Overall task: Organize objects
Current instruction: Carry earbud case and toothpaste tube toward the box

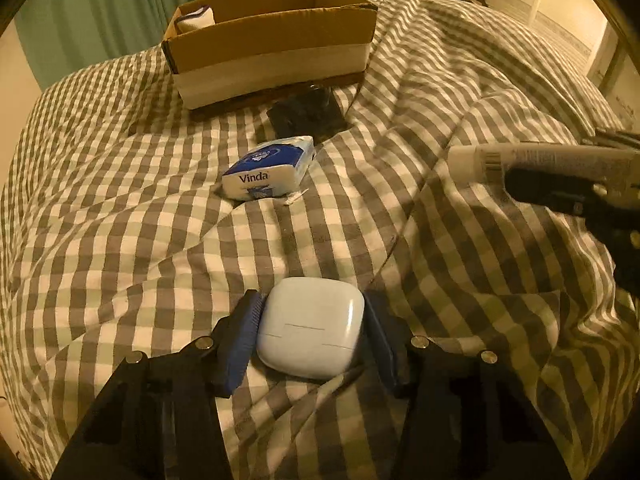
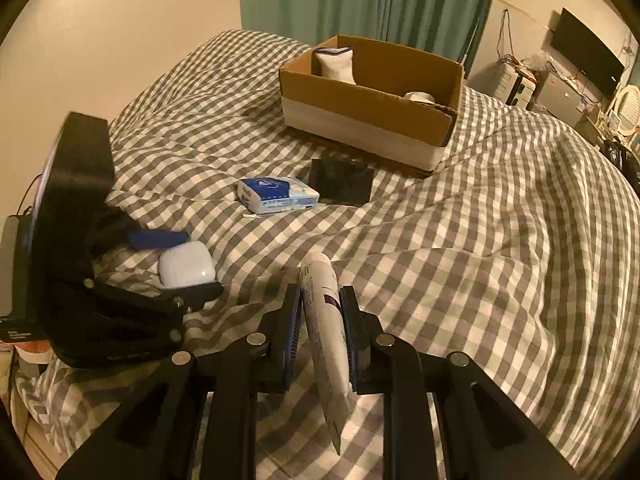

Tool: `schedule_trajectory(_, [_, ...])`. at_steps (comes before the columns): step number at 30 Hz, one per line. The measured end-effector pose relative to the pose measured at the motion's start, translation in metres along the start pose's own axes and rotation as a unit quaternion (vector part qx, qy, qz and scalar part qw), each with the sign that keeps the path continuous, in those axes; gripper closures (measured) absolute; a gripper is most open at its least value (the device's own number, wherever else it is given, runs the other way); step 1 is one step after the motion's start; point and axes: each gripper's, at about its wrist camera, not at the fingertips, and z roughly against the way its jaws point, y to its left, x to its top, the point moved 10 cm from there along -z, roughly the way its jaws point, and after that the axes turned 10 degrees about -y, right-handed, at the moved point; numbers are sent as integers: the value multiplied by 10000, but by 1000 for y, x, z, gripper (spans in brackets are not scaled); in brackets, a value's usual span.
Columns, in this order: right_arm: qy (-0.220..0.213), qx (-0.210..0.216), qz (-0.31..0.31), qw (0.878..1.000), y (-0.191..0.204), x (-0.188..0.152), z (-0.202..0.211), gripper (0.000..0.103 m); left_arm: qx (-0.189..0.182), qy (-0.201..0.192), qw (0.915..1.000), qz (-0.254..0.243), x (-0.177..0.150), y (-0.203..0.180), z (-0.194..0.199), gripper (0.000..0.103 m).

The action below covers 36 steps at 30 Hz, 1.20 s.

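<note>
I cannot make out the dark flat object (image 2: 342, 187) lying between the tissue pack (image 2: 278, 195) and the cardboard box (image 2: 360, 120); the box wall cuts off what sits inside. My left claw (image 1: 310, 320) brackets the white earbud case (image 1: 310, 328) on the bed (image 1: 120, 200), pads touching its sides. My right claw (image 2: 320, 316) is clenched on the white tube (image 2: 324, 320), box at 12 o'clock.

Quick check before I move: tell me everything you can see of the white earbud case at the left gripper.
The earbud case is a small rounded-square shell, glossy pale plastic, with a thin seam line across it, lid closed. It rests on the checked bedspread, between the blue-padded fingers of the left gripper, which flank both sides; firm contact cannot be told. The right-wrist view shows it low against the cloth.
</note>
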Motion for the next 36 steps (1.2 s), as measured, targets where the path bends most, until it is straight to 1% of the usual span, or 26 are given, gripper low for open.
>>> schedule_trajectory(3, [-19,-22,-32,10000,-3,0,2,84,-13,-37,10000,68,0,2,6,51])
schedule_trajectory(7, [-66,-84,-29,9999,-5,2,7,84,120,-201,9997,92,5,7,21,51])
schedule_trajectory(12, [-166,-143,64,9997,-4,9,17,84,286,-560,9980,119,19,13,49,51])
schedule_trajectory(14, [-236,-208,114,9994,-5,14,23,84,258,-670,9973,134,24,14,60,51])
schedule_trajectory(17, [-343,-279,183,9989,-7,22,32,84,331,-832,9959,134,38,19,73,51])
schedule_trajectory(21, [-514,-359,285,9976,-9,40,44,84,363,-1052,9937,160,67,28,87,51])
schedule_trajectory(24, [-686,-428,363,9961,-15,60,57,84,397,-1204,9918,162,92,34,94,51])
schedule_trajectory(27, [-872,-495,428,9940,-22,90,68,84,418,-1342,9900,131,126,40,100,51])
schedule_trajectory(30, [-1089,-524,501,9914,-28,124,78,84,195,-1448,9890,234,157,46,107,51])
schedule_trajectory(31, [-1151,-529,531,9905,-30,136,80,84,192,-1507,9881,227,168,48,109,51])
schedule_trajectory(33, [-1282,-521,580,9887,-33,161,83,84,312,-1658,9856,140,194,54,114,51])
schedule_trajectory(36, [-1408,-565,705,9859,-38,195,82,84,227,-1801,9832,189,227,60,116,51])
